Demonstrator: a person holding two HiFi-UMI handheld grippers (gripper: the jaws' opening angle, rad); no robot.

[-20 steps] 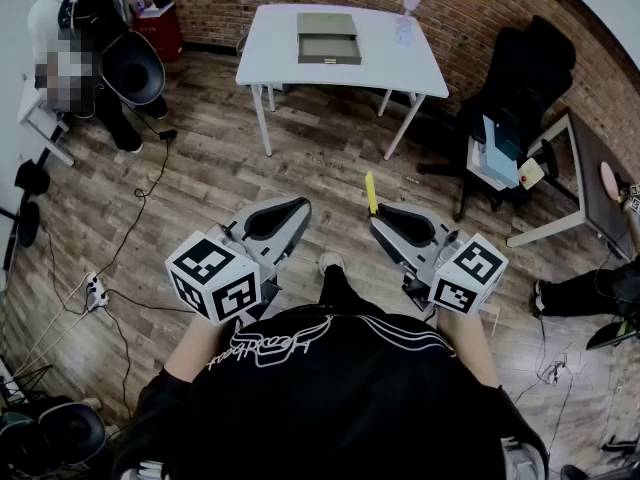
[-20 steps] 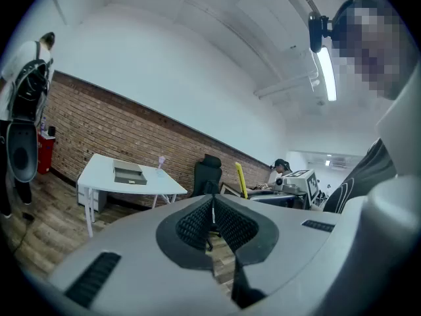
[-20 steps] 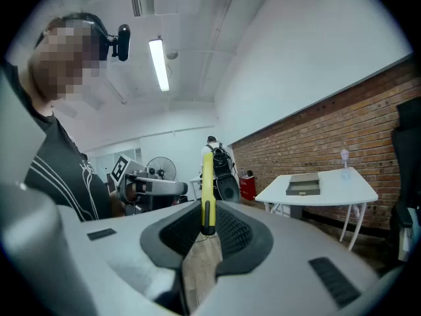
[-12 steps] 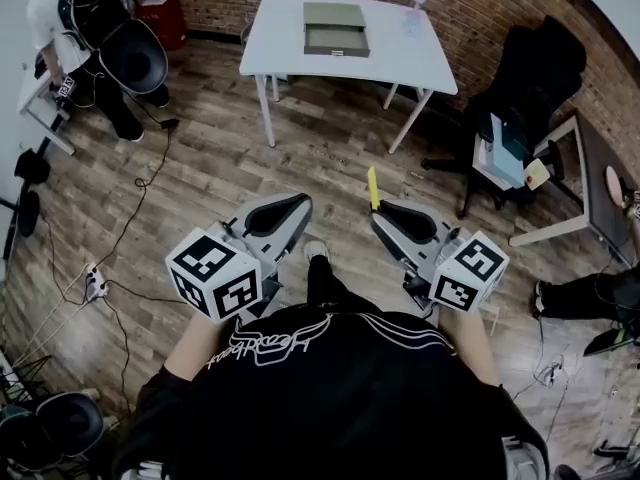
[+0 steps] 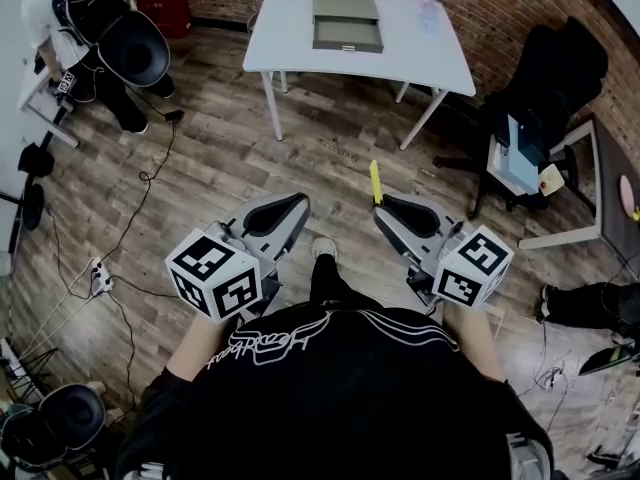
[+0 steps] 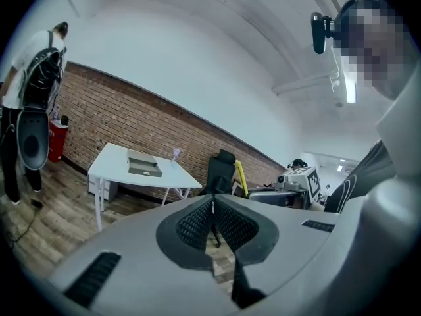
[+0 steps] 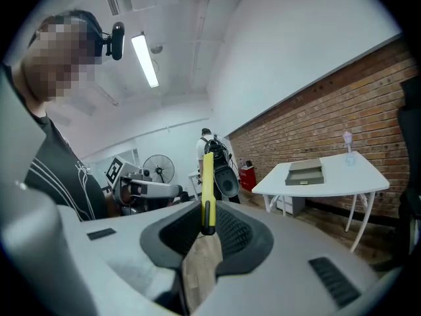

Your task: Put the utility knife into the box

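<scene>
Yellow utility knife [image 7: 207, 188] is clamped between right gripper [image 7: 208, 228] jaws, tip sticking out forward. Left gripper [image 6: 212, 217] jaws are pressed together, nothing between. Box [image 5: 346, 20] is seen on white table [image 5: 290, 46], well apart.

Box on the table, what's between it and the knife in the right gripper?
In the head view, only bare wooden floor and the white table's front edge separate the box from the knife.
</scene>
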